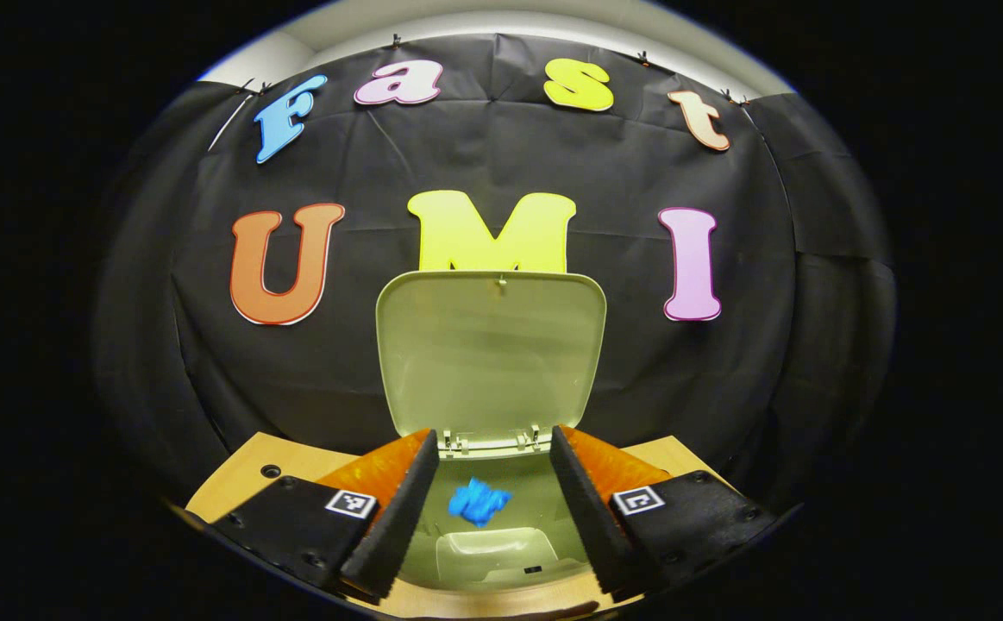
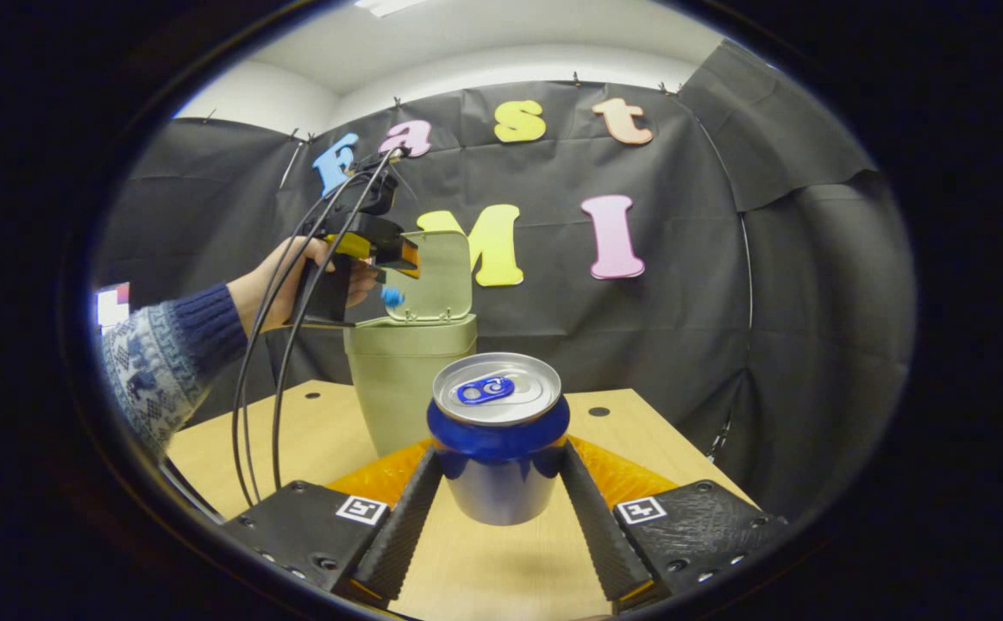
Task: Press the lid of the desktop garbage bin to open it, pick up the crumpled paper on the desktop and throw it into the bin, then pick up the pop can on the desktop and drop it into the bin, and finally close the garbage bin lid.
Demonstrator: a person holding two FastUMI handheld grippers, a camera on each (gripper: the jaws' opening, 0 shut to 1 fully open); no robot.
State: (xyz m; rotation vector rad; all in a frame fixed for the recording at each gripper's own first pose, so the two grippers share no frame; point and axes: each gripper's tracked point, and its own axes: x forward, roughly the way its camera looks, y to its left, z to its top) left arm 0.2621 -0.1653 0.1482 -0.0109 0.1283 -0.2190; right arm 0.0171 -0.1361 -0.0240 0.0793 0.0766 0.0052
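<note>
The green desktop bin (image 1: 501,552) lies right below my left gripper (image 1: 494,483), its lid (image 1: 491,349) standing upright and open. My left gripper is open, and a blue crumpled paper (image 1: 478,502) hangs loose between the fingers, touching neither, over the bin's mouth. In the right gripper view a hand holds that gripper (image 2: 385,259) above the bin (image 2: 410,362), with the paper (image 2: 392,297) just under its tips. A blue and silver pop can (image 2: 498,435) stands upright on the table between the fingers of my right gripper (image 2: 499,466), which is open and flanks the can closely.
The wooden table (image 2: 329,431) has small round holes and ends near the black cloth wall behind the bin. Black cables (image 2: 281,371) hang from the left gripper down to the table's left side. A patterned sleeve (image 2: 156,362) reaches in from the left.
</note>
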